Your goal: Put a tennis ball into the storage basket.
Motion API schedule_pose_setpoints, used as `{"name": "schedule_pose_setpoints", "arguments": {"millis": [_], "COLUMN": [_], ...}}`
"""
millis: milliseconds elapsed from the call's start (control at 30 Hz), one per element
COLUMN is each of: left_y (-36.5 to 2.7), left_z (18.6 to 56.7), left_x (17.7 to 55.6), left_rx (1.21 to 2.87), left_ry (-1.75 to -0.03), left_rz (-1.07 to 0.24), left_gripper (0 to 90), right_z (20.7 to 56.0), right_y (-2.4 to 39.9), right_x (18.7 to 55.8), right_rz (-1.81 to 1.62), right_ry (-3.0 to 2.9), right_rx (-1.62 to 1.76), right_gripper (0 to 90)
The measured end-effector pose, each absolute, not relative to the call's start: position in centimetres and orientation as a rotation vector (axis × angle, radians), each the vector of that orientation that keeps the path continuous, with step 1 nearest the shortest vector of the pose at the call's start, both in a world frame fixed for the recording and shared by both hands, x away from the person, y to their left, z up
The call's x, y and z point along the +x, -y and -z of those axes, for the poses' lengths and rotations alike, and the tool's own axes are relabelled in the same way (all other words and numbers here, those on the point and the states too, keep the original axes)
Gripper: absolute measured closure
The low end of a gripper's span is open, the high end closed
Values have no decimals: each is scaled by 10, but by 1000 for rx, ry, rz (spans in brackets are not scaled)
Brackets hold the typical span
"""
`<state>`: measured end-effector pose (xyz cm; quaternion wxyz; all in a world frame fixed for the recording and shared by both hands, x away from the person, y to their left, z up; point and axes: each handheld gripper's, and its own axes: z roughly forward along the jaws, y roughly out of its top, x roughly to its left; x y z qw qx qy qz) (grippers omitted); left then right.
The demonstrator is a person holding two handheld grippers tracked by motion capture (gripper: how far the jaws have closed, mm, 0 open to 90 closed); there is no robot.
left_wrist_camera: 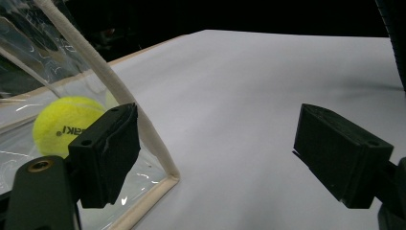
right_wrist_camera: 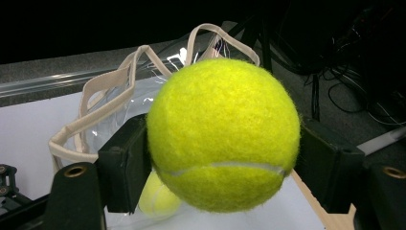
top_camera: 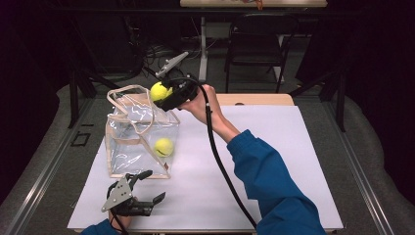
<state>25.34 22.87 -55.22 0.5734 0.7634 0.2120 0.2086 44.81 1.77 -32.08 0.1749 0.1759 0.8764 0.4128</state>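
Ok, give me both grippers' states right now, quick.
Left gripper: open, empty, beside the clear bag.
Right gripper: shut on a tennis ball, above the bag's opening.

Work surface: a white sheet (top_camera: 274, 161) laid over a light wooden table (top_camera: 254, 99). Surround: grey carpeted floor (top_camera: 372, 161) with metal rails (top_camera: 34, 196) running along both sides of the table. Behind the table stand 1 black folding chair (top_camera: 258, 44), loose cables (top_camera: 156, 51) on the floor, and a second pale tabletop (top_camera: 254, 3). The room beyond is dark.
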Motion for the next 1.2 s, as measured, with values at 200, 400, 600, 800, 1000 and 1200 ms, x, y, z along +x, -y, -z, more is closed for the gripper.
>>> {"name": "schedule_pose_setpoints", "arguments": {"millis": [200,400,600,800,1000,1200], "left_y": [-229,-229,-229,-229,-229,-229], "left_z": [552,552,552,552,552,552], "left_x": [254,254,254,254,254,254], "left_rx": [1790,1790,1790,1791,1791,1791], "left_ry": [-496,-494,-494,-495,-495,-496], "left_rz": [-488,-486,-486,-489,-489,-489], "left_gripper": [158,158,159,158,158,158], "right_z": [321,321,322,322,322,322], "right_y": [-21,-23,-27,-30,-33,-38], "right_x": [447,447,446,445,445,443], "right_rz": [-1174,-1185,-1197,-1201,-1214,-1226], "right_ry": [-2481,-2476,-2469,-2471,-2472,-2477], "right_rx": [496,486,477,471,467,453], "right_gripper": [264,264,264,264,264,264]}}
